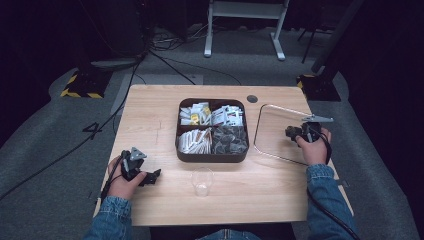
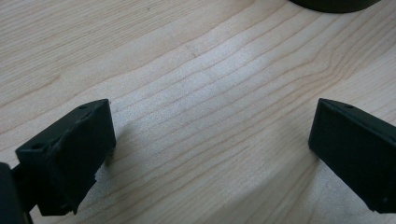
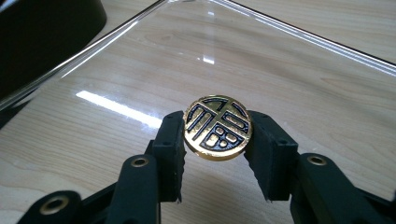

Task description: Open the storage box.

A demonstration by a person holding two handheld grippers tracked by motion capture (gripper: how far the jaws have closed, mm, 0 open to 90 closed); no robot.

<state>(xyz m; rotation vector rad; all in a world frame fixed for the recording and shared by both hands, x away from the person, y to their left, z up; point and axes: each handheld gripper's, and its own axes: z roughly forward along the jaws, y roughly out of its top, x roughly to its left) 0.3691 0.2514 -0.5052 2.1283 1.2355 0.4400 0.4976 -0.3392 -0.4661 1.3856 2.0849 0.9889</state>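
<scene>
Knob [image 3: 218,128] face-up, clamped by right gripper [image 3: 215,154].

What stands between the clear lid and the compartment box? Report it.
Nothing visible: the right gripper is shut on the lid's gold knob, and only bare table separates the lid from the box.

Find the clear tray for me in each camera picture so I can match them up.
High view: the clear tray lies right of the dark compartment box, under the right gripper.
Right gripper view: the tray's glossy floor fills the background behind the gold coin clamped in the jaws.
Left gripper view: not in it.
Shared landmark: the dark box's rim, top left in the right gripper view.
</scene>
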